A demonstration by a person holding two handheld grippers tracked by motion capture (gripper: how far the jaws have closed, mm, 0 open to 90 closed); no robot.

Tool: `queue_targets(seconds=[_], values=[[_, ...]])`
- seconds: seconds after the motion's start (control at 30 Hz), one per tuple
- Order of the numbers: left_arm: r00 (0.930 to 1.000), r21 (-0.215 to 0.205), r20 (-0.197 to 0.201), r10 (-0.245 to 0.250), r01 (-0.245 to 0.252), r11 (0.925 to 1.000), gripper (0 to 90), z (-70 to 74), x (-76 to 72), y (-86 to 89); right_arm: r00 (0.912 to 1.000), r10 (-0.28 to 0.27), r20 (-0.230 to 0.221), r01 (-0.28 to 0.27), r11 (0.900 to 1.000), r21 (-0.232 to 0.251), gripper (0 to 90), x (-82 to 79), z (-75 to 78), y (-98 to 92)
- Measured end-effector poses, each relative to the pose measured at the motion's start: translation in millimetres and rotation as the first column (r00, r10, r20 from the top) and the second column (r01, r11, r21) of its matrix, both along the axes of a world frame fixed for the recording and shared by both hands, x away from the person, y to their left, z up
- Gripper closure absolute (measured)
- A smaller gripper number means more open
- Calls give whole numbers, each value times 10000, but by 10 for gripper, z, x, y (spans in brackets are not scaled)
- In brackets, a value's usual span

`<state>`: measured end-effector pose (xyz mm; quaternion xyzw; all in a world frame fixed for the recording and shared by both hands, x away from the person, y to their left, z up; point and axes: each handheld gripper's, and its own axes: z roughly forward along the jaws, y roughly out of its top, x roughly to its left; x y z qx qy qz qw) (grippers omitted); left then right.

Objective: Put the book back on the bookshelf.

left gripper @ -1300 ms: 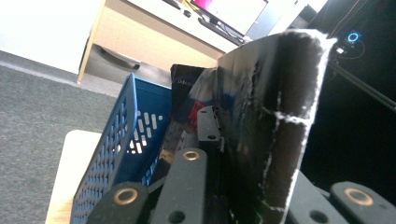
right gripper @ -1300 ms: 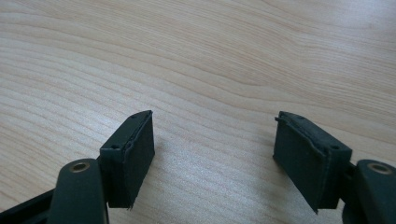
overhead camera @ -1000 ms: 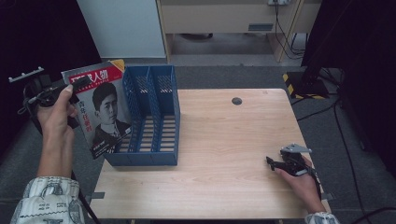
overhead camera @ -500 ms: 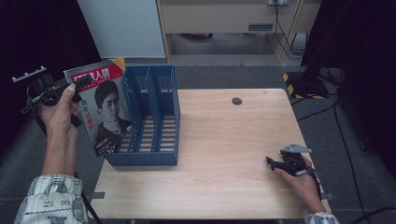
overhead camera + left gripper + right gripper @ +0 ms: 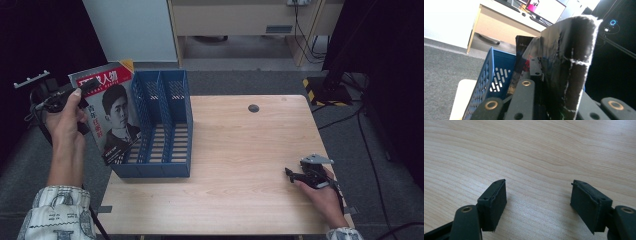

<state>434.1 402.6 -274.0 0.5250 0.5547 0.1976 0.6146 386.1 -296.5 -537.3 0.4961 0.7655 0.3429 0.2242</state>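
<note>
A magazine (image 5: 112, 117) with a red masthead and a portrait cover hangs tilted off the table's left edge, against the left wall of a blue file rack (image 5: 162, 125). My left gripper (image 5: 90, 86) is shut on its upper left edge. In the left gripper view the magazine (image 5: 566, 62) stands between the jaws of the left gripper (image 5: 541, 75), with the blue rack (image 5: 491, 80) behind it. My right gripper (image 5: 291, 174) rests open on the wooden table (image 5: 240, 150) near its right front corner. In the right gripper view, bare wood shows between the pads of the right gripper (image 5: 537, 197).
A small black round spot (image 5: 253, 107) lies at the table's far middle. Beyond the table stand a white cabinet (image 5: 130, 30) and a wooden desk (image 5: 240, 15). Cables and a yellow-black striped base (image 5: 320, 87) lie on the floor at the right.
</note>
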Motion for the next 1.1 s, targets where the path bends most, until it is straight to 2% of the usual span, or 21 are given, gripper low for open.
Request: queue_targets(seconds=[0.4,0.67,0.9,1.0,1.1], values=[[9999,97,155,-8,6,10000,861,-35,-7,4,10000,-8,-3,8,10000,5,290,0,0,0],[9989,73,459,100,-103,9999,861,-87,-9,-12,10000,-28,-7,28,10000,16,290,-1,-1,1],[9951,102,983,141,-152,9998,861,-136,-21,-51,10000,-22,-5,22,10000,4,290,-1,0,1],[9945,254,1043,84,-111,9996,861,-148,-20,-70,10000,-23,-8,23,10000,6,290,-1,0,1],[9948,235,1020,57,-82,9997,860,-160,-17,-87,10000,-21,-3,21,10000,4,290,-1,0,1]])
